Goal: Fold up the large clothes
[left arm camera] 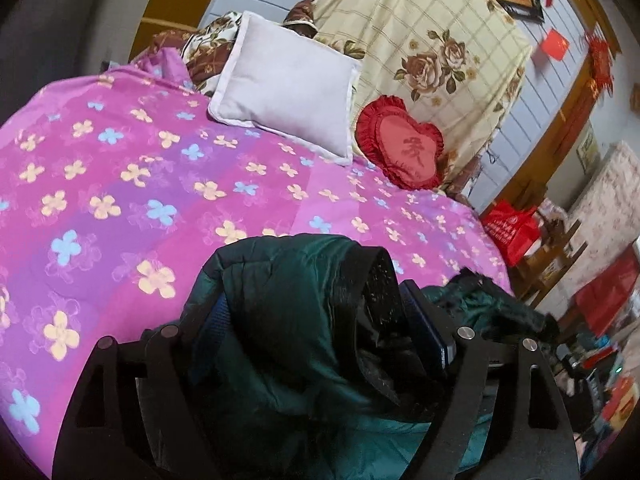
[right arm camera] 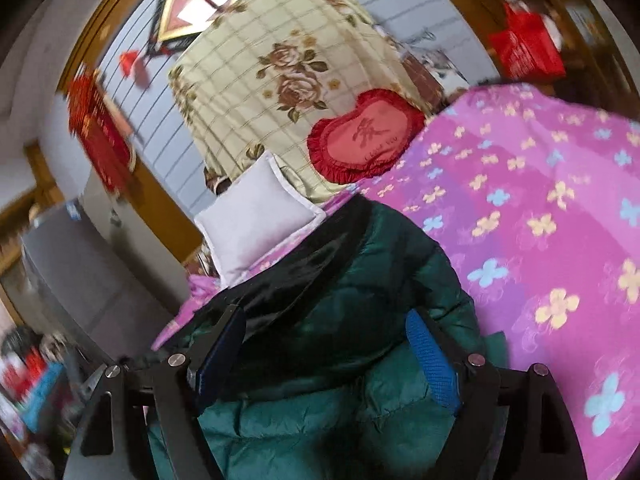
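A: What sat at the left of the left wrist view?

B: A pink bedspread (left arm camera: 120, 184) with yellow and blue flowers filled the left and middle of the frame. A white pillow (left arm camera: 288, 88) lay at upper centre, with a red heart cushion (left arm camera: 400, 148) just to its right, both against a cream blanket (left arm camera: 420, 32) printed with roses.

A: And the coat?

B: The dark green padded jacket (left arm camera: 280, 300) was bunched at lower centre on the bedspread. The left gripper (left arm camera: 320, 332) stood spread wide, with the jacket's folds bulging up between its fingers; I could not tell whether the pads touched it.

A: The right wrist view?

B: Red decorations (right arm camera: 96, 128) hung blurred at the left. The pillow (right arm camera: 256, 216) was at centre left, the cushion (right arm camera: 364, 140) above it to the right, the bedspread (right arm camera: 540, 220) across the right side.

A: The other claw?

B: The right gripper (right arm camera: 328, 352) also stood wide apart at lower centre, the jacket (right arm camera: 352, 280) heaped between its blue pads (right arm camera: 432, 360), which were not squeezing it.
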Demonstrator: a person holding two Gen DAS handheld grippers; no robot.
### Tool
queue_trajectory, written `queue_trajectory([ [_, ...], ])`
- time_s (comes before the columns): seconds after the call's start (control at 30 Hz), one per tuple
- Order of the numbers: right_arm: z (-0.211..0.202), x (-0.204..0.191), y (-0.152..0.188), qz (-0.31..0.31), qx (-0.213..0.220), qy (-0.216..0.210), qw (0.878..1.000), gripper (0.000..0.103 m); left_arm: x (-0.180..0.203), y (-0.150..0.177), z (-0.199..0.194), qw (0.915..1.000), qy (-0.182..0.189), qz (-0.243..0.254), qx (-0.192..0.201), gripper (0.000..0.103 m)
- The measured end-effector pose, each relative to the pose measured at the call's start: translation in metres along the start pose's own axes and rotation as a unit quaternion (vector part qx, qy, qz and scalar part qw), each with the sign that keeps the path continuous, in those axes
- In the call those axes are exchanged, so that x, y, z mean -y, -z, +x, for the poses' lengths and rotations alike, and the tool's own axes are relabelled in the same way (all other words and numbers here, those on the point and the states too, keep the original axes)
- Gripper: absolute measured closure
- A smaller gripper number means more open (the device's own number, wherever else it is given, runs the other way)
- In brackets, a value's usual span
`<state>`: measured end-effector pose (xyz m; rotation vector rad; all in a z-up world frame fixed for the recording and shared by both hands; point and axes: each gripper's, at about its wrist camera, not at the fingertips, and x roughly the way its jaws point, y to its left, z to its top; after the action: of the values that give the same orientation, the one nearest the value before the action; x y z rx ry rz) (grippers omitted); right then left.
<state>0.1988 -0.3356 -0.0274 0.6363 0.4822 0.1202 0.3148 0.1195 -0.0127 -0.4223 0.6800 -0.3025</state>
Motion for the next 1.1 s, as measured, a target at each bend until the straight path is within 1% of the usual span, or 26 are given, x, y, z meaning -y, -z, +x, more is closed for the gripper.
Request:
queue_trajectory([
  [0.13,0.002,-0.011,0.002,-0.039,-0.005,0.019,0.999,0.023,0.004,0.001,-0.003,0.9998,-0.01,0.013,0.009,0.021],
  [0.2,0.005,-0.015,0.003,-0.052,-0.016,0.028,0.998,0.023,0.004,0.0,-0.007,0.9997,-0.01,0.015,0.018,0.021],
  [0.27,0.008,-0.016,0.004,-0.064,-0.027,0.037,0.997,0.023,0.008,-0.001,-0.015,0.9991,-0.003,0.024,0.035,0.021],
  [0.37,0.008,-0.024,0.005,-0.09,-0.035,0.034,0.995,0.023,0.014,-0.001,-0.031,0.9974,0.016,0.031,0.063,0.021],
  [0.47,0.001,-0.038,0.009,-0.126,-0.023,0.02,0.992,0.023,0.017,-0.005,-0.048,0.9949,0.027,0.035,0.091,0.021],
  [0.57,-0.004,-0.051,0.013,-0.157,-0.015,0.012,0.987,0.023,0.02,-0.007,-0.052,0.9942,0.032,0.041,0.094,0.021],
  [0.6,-0.004,-0.053,0.015,-0.165,-0.018,0.011,0.986,0.023,0.02,-0.007,-0.05,0.9945,0.031,0.043,0.091,0.021],
  [0.67,0.001,-0.053,0.017,-0.17,-0.032,0.018,0.985,0.023,0.021,-0.006,-0.04,0.9961,0.017,0.047,0.073,0.021],
  [0.8,0.015,-0.046,0.02,-0.165,-0.065,0.054,0.983,0.023,0.027,-0.001,-0.018,0.9968,-0.019,0.067,0.04,0.021],
  [0.83,0.017,-0.045,0.02,-0.164,-0.07,0.063,0.982,0.023,0.03,0.001,-0.007,0.996,-0.034,0.079,0.024,0.021],
  [0.9,0.025,-0.046,0.014,-0.164,-0.081,0.075,0.98,0.023,0.035,0.008,0.009,0.993,-0.06,0.101,0.009,0.021],
  [0.93,0.031,-0.048,0.011,-0.16,-0.088,0.081,0.98,0.023,0.035,0.011,0.016,0.992,-0.068,0.106,0.001,0.021],
  [1.0,0.044,-0.051,0.007,-0.158,-0.112,0.085,0.977,0.023,0.034,0.018,0.035,0.9887,-0.092,0.115,-0.029,0.021],
  [1.03,0.051,-0.054,0.007,-0.163,-0.122,0.084,0.975,0.024,0.033,0.021,0.041,0.9869,-0.102,0.119,-0.039,0.021],
  [1.07,0.058,-0.055,0.009,-0.174,-0.124,0.088,0.973,0.033,0.032,0.023,0.046,0.9856,-0.107,0.122,-0.045,0.021],
  [1.1,0.068,-0.056,0.012,-0.185,-0.137,0.097,0.968,0.036,0.032,0.025,0.048,0.9848,-0.112,0.124,-0.048,0.021],
])
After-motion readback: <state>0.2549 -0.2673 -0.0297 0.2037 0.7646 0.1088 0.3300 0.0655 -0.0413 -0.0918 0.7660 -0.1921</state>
